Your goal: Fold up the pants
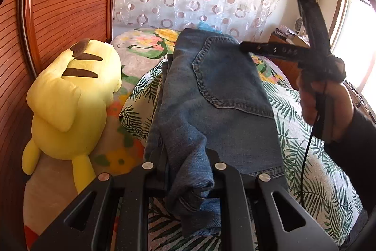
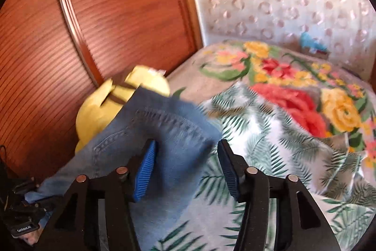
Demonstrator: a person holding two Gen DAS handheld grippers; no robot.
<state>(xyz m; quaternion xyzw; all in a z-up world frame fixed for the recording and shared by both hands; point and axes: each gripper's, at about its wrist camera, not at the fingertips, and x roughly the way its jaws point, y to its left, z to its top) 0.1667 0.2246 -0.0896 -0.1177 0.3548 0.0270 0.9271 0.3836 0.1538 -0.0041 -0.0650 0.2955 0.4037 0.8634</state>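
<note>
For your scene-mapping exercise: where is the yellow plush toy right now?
In both wrist views the yellow plush toy lies on the bed's left side, against the wooden panel, just left of the jeans.

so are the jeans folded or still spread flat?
Folded: the jeans lie doubled in layers on the leaf-print sheet, back pocket up, one bunched end in the left tongs.

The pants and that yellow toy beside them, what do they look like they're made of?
Pants: blue denim by the look, faded and matte, with a visible twill weave and tan topstitching around the back pocket. Yellow toy: apparently a stuffed plush, soft short-pile fabric with rounded, padded limbs and brown stripes; the filling can't be seen.
</note>
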